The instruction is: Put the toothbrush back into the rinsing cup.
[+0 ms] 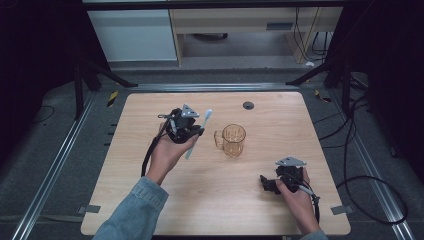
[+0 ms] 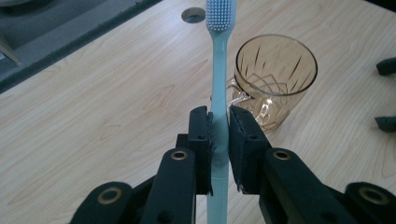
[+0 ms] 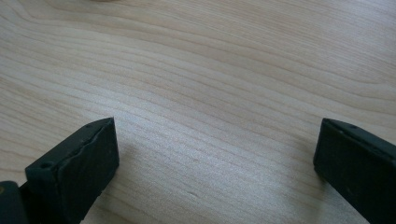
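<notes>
- High view: my left gripper [image 1: 199, 131] is up over the middle-left of the table [image 1: 150, 200], pinching a pale blue toothbrush [image 1: 199, 134] around mid-handle. The brush head points away and up, the tail end slants back toward my hand. The amber glass mug [image 1: 233, 139] stands upright just to the right of it, handle facing the brush, not touching it.
- Same view: the left hand [image 1: 167, 155] comes in with the forearm angled up and to the right, and the gripper body is tilted so the brush leans toward the mug. The right gripper [image 1: 265, 182] rests low on the table near the right front corner, well apart from the mug, hand wrapped round the back of it.
- Left gripper view: both pads are clamped tight on the toothbrush [image 2: 219, 116], which runs straight up between them, bristles at the top. The mug [image 2: 274, 79] sits just right of and beyond the brush, mouth open, nothing inside that I can see.
- My guess is the brush is going in the mug. To do it clean I'd tip the gripper so one end points down, centre it over the mouth, then lower it before letting go so it doesn't clip the rim and knock the mug over.
- Right gripper view: jaws spread wide over bare wood, nothing between them.
</notes>
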A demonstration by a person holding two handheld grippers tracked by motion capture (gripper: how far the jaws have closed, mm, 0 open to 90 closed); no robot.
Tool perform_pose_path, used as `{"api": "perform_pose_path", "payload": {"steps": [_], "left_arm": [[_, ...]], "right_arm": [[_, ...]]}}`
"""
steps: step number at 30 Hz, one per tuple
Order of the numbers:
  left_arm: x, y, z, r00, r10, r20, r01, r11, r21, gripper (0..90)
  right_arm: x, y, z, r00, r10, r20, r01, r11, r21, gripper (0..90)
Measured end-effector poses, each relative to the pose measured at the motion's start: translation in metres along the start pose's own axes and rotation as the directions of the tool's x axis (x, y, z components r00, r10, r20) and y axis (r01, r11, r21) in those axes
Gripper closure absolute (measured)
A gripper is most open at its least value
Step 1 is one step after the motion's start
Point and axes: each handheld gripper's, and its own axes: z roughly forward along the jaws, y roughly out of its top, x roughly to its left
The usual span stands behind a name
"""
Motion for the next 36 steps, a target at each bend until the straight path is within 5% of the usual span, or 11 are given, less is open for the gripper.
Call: {"api": "perform_pose_path", "payload": {"steps": [9,25,36], "left_arm": [[-0.006,0.002,-0.004,0.9987,-0.040,-0.031,0.038,0.9968,-0.071,78.9],[-0.018,0.011,0.001,0.9952,-0.082,-0.054,0.071,0.9801,-0.185,78.9],[-0.023,0.014,0.004,0.9929,-0.099,-0.066,0.077,0.9580,-0.276,78.9]], "right_arm": [[0.000,0.000,0.000,1.0000,-0.005,-0.005,0.005,1.000,-0.001,0.5],[0.000,0.000,0.000,0.9998,-0.014,-0.012,0.014,1.000,-0.002,0.5],[0.001,0.000,0.000,0.9996,-0.022,-0.017,0.022,1.000,-0.002,0.5]]}}
